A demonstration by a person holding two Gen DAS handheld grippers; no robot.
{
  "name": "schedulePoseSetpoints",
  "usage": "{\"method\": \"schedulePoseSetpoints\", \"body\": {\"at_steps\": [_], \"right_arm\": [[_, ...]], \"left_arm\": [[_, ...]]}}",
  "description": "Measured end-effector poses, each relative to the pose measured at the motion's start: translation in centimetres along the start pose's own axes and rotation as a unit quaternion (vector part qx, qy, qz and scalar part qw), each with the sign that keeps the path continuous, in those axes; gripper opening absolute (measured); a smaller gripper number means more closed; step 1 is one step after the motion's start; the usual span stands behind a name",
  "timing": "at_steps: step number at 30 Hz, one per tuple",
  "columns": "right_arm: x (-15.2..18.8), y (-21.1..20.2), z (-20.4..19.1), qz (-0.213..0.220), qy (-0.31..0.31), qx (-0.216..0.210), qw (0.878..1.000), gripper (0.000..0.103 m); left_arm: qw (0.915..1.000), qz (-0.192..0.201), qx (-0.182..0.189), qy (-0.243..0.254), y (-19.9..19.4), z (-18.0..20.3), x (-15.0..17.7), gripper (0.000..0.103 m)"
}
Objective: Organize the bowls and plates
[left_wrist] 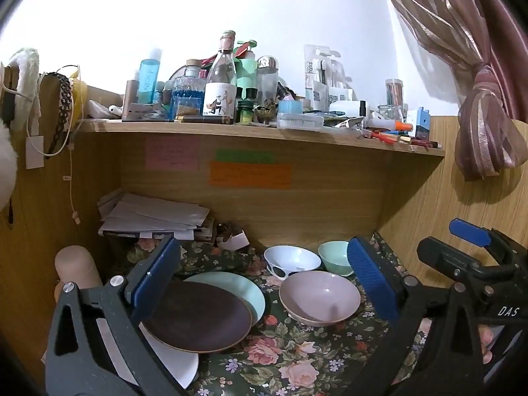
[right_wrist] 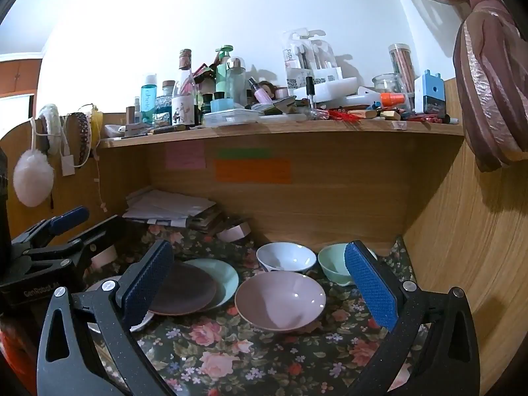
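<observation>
left gripper (left_wrist: 260,283) jaws wide apart, held nothing | right gripper (right_wrist: 260,287) same | pink bowl (right_wrist: 280,298) upright, mouth up, on floral cloth (right_wrist: 231,356) | brown plate (left_wrist: 198,316) flat, overlapping green plate (left_wrist: 244,288) | right gripper body read "DAS"

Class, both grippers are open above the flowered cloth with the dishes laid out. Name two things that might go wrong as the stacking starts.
1. The brown plate lies overlapping the mint plate; gripping its rim might drag or tip the one beneath.
2. The pink bowl, white bowl and mint bowl sit close together, so the right gripper reaching for one may knock a neighbour.
</observation>
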State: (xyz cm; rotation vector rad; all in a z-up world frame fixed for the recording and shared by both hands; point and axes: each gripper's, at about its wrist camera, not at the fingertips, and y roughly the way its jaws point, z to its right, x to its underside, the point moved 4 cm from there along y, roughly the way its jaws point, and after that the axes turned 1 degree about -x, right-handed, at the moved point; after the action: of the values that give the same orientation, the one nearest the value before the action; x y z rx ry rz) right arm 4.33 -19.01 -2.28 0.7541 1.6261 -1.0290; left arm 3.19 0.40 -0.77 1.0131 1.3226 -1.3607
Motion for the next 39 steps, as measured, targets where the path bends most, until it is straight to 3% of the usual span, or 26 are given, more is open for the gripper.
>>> {"method": "schedulePoseSetpoints", "body": {"at_steps": [39], "right_arm": [[-0.18,0.05,-0.03,-0.002,0.001,-0.002,1.0,0.103]], "left_arm": [[1.0,0.005,0.003,0.002,-0.24,0.01,0.0,0.103]]}}
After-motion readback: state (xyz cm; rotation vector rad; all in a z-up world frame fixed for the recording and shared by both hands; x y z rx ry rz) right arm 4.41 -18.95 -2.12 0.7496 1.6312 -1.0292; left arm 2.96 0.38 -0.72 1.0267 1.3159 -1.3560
